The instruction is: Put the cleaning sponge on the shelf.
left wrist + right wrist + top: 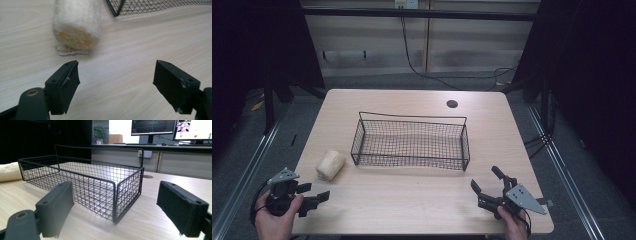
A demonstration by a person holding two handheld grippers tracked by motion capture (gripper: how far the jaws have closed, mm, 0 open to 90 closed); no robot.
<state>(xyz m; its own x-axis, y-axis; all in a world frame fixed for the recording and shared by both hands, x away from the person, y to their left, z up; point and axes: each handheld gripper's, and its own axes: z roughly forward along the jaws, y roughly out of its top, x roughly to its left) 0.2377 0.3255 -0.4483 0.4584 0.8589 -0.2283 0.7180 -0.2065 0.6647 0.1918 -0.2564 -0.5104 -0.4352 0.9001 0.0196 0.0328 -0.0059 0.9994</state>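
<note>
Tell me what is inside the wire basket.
The wire basket holds nothing: through its mesh only the table shows, in the high view and right gripper view alike. The loofah roll lies outside, at its left.

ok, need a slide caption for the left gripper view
Open left gripper above the wooden table, a loofah roll lying ahead beside the wire basket corner.

Probably a lab — monitors (153,127), dark curtains (597,75).

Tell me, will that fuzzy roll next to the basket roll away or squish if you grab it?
The loofah roll lies on its side and looks round, so a push could roll it. Its fibrous, holey end suggests it's light and a bit squishy, probably not slippery. The left gripper is open nearby.
</note>
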